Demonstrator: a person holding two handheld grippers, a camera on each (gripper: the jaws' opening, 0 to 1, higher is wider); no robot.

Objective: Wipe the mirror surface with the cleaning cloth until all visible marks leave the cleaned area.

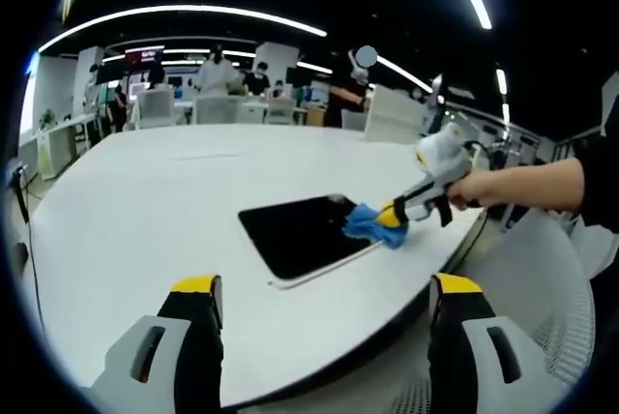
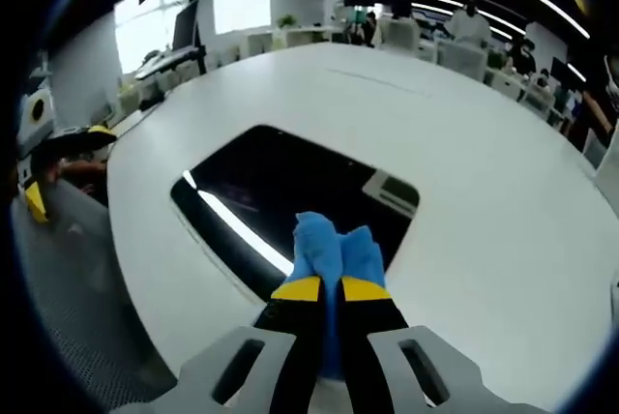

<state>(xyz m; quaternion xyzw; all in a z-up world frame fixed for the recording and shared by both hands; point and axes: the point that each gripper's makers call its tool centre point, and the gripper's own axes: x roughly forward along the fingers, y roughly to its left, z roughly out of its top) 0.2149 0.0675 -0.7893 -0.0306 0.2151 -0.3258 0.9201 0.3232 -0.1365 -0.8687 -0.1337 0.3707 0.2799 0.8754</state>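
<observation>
Yellow-tipped jaws of the right tongs (image 2: 331, 290) sit closest to the lens in the right gripper view, pinched together on a bunched blue cleaning cloth (image 2: 334, 245) whose folds stick out past the tips. That grasp leaves a soft wad leading, so fabric rather than hard plastic meets the glass. The cloth rests on the near edge of the mirror (image 2: 280, 187), a dark, rounded rectangle lying flat on the white desk (image 2: 484, 162); its surface reflects a ceiling light strip as a bright streak. In the left gripper view, the right tongs (image 1: 392, 213) reach in from the right, held by a person's hand (image 1: 484, 185), pressing the cleaning cloth (image 1: 372, 223) onto the mirror (image 1: 300, 233) at its right-hand side, near a corner.

Left tongs (image 1: 324, 298) hang back over the near edge of the desk (image 1: 145, 201) with jaws spread wide and nothing between them, well apart from the mirror. Held off like this they probably keep mirror, cloth and working tongs all in sight. I cannot make out marks on the glass at this size, so how much wiping remains is unclear; the cloth's spot at the rim suggests most of the surface lies ahead.
</observation>
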